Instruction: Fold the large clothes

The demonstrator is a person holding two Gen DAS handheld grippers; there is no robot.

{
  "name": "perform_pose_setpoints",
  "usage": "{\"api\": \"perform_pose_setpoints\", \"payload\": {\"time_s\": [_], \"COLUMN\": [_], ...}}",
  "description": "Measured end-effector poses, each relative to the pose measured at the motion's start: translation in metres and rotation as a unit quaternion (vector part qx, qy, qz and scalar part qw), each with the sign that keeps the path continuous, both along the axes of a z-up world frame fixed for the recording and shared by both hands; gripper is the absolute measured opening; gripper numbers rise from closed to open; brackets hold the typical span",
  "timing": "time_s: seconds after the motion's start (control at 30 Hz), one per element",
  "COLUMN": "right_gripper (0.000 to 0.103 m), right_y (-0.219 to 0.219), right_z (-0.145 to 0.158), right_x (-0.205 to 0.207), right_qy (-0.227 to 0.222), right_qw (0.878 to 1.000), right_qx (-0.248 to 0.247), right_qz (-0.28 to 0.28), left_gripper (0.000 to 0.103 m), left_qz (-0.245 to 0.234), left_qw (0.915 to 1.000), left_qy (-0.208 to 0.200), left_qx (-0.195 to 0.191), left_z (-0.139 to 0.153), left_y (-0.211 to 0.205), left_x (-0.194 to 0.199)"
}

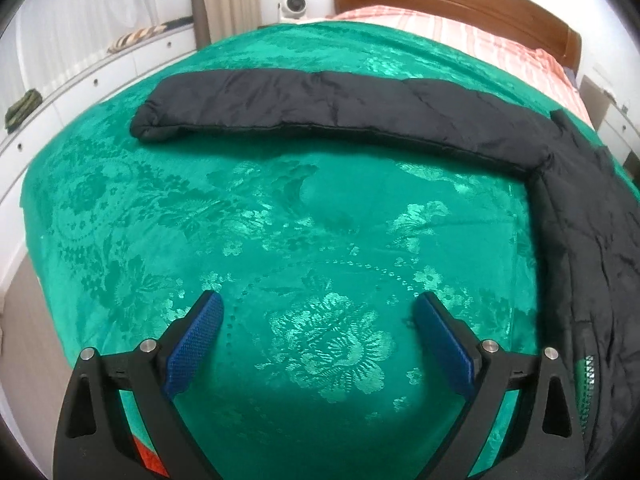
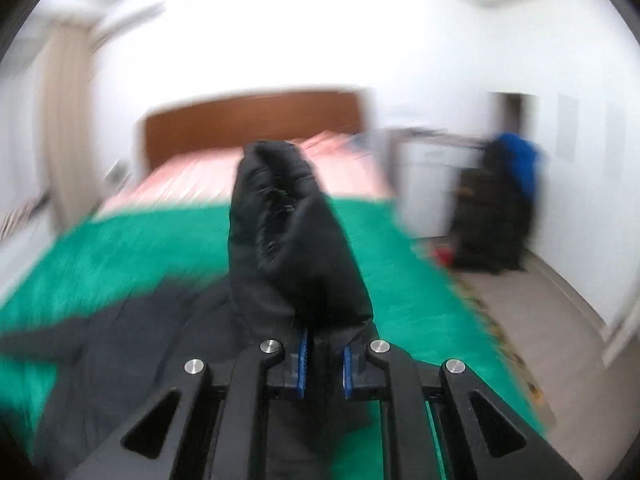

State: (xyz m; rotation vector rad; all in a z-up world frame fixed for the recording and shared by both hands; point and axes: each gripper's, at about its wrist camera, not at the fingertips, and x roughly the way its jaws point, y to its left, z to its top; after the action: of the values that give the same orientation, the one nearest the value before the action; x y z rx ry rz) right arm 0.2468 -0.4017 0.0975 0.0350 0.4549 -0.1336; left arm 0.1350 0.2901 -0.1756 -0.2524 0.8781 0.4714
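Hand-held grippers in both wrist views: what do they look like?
Both match. The left hand-held gripper has black angular linkage arms with triangular cut-outs, silver round pivot pins, and blue textured pads. The right hand-held gripper shows the same black frame, silver pins and blue pads. No cables or sleeves visible.

Left gripper [image 1: 318,312]: jaws spread wide, the two blue-padded fingers [image 1: 196,344] well apart and angled outward, with nothing between them; it points downward at a slant and its pads touch nothing. Right gripper [image 2: 324,354]: jaws drawn close together, the blue pads [image 2: 303,364] pressing from either side on a bunched fold of the black jacket [image 2: 292,240], which rises above the fingertips and hides them; the gripper points roughly level. Black linkage arms with silver pivot pins frame both grippers. No hand or sleeve appears in either wrist view.
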Motion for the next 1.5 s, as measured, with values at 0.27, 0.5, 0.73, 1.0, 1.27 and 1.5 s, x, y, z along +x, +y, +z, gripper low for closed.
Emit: {"api": "perform_pose_setpoints", "payload": {"time_s": [0.27, 0.5, 0.73, 1.0, 1.27, 1.5], "right_gripper": [0.023, 0.066, 0.091, 0.092, 0.092, 0.092], "right_y": [-0.222, -0.227, -0.082, 0.006, 0.013, 0.013], "right_z": [-0.065, -0.178, -0.170, -0.201, -0.205, -0.206], "right_x": [-0.056, -0.110, -0.155, -0.147, -0.144, -0.146], "right_qy": [0.117, 0.182, 0.050, 0.065, 0.064, 0.068], "right_qw": [0.961, 0.926, 0.973, 0.993, 0.994, 0.994], "right_qx": [0.067, 0.157, 0.162, 0.083, 0.073, 0.069], "right_qz": [-0.240, -0.292, -0.156, -0.045, -0.052, -0.054], "left_gripper": [0.098, 0.100, 0.103, 0.103, 0.103, 0.103], "left_qz": [0.006, 0.004, 0.018, 0.008, 0.004, 0.003], "left_qw": [0.9999, 0.9998, 0.9997, 0.9998, 0.9999, 0.9998], "left_qy": [0.005, 0.010, 0.001, -0.015, -0.008, -0.009], "left_qx": [0.011, 0.014, 0.015, -0.009, 0.014, 0.019], "left_z": [-0.002, -0.004, -0.009, -0.013, -0.015, -0.014], "left_y": [-0.009, -0.012, -0.015, -0.011, -0.021, -0.025], "left_x": [0.001, -0.002, -0.002, -0.006, -0.003, -0.003]}}
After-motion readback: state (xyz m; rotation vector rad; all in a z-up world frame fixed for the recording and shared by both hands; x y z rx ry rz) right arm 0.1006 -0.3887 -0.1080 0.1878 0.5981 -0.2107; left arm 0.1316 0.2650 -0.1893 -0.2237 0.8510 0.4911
